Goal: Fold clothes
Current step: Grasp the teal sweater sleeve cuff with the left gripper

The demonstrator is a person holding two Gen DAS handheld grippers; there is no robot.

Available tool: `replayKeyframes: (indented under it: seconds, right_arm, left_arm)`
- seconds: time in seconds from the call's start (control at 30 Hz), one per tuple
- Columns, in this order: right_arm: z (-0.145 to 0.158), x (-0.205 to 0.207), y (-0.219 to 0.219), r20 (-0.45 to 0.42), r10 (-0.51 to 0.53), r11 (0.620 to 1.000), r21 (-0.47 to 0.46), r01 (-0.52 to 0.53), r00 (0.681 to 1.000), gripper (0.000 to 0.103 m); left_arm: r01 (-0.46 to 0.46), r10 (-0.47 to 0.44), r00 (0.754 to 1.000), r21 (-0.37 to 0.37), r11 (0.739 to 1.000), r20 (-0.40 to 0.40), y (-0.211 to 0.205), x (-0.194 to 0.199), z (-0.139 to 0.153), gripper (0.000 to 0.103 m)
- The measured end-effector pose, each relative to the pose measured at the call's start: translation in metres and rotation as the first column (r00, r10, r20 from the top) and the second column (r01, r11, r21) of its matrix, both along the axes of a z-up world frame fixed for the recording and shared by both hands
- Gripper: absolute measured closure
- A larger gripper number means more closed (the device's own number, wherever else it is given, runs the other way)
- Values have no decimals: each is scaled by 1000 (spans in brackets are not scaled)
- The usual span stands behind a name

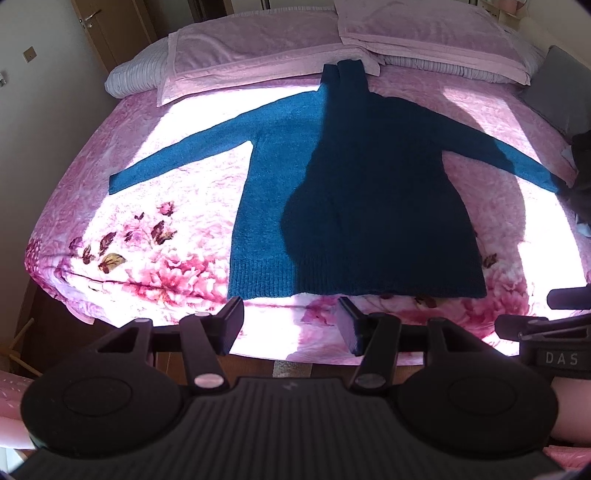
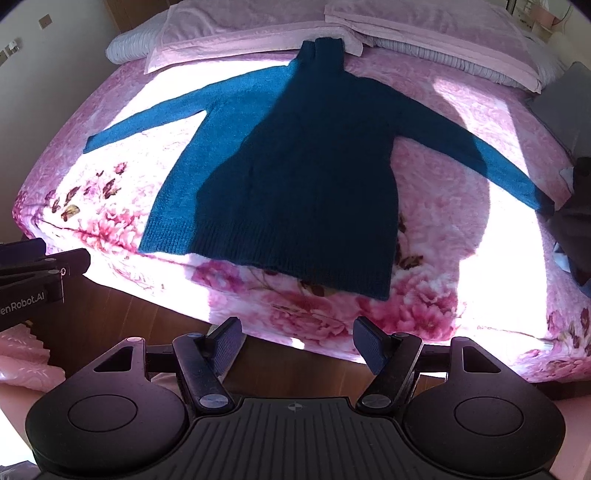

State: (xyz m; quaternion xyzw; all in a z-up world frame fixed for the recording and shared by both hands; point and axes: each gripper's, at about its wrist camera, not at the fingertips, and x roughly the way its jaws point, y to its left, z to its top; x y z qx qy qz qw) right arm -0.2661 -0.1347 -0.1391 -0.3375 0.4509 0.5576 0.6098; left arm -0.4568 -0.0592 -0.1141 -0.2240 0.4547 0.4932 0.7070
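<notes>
A teal knitted turtleneck sweater [image 1: 332, 177] lies flat on a bed with both sleeves spread out and its hem toward me. It also shows in the right wrist view [image 2: 295, 166]. A shadow covers its right half. My left gripper [image 1: 291, 325] is open and empty, just short of the hem, over the bed's near edge. My right gripper [image 2: 297, 339] is open and empty, a little back from the hem's right corner. Each gripper shows at the side of the other's view: the right one [image 1: 554, 325], the left one [image 2: 44, 273].
The bed has a pink floral cover [image 1: 147, 229]. Pink pillows [image 1: 424, 33] lie at the head. Dark clothing [image 2: 576, 229] lies at the bed's right edge by the sleeve cuff. A grey cushion [image 1: 561, 85] sits at the far right. Wooden floor [image 2: 122, 321] runs below the bed.
</notes>
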Motion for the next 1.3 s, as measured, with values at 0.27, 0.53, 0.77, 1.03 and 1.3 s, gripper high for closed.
replayKeyframes:
  seconds: [0.27, 0.53, 0.77, 1.03, 1.3]
  right_arm:
    - [-17, 2, 96, 2, -64, 996, -57, 64, 998, 33]
    - [-18, 21, 195, -78, -241, 969, 25, 244, 967, 33]
    - [-45, 54, 247, -63, -422, 893, 146, 427, 904, 33]
    - [-118, 96, 268, -11, -573, 816, 76, 573, 819, 33]
    - [-167, 93, 299, 69, -498, 867, 48, 496, 865, 33]
  left_arm:
    - [26, -24, 999, -68, 997, 30, 120, 6, -16, 52]
    - [-107, 136, 976, -167, 980, 171, 284, -59, -47, 52]
    - [-323, 383, 882, -237, 916, 275, 415, -140, -125, 52]
    - [-601, 685, 604, -332, 727, 408, 492, -248, -216, 52]
    - [-761, 785, 342, -338, 554, 517, 501, -317, -261, 62]
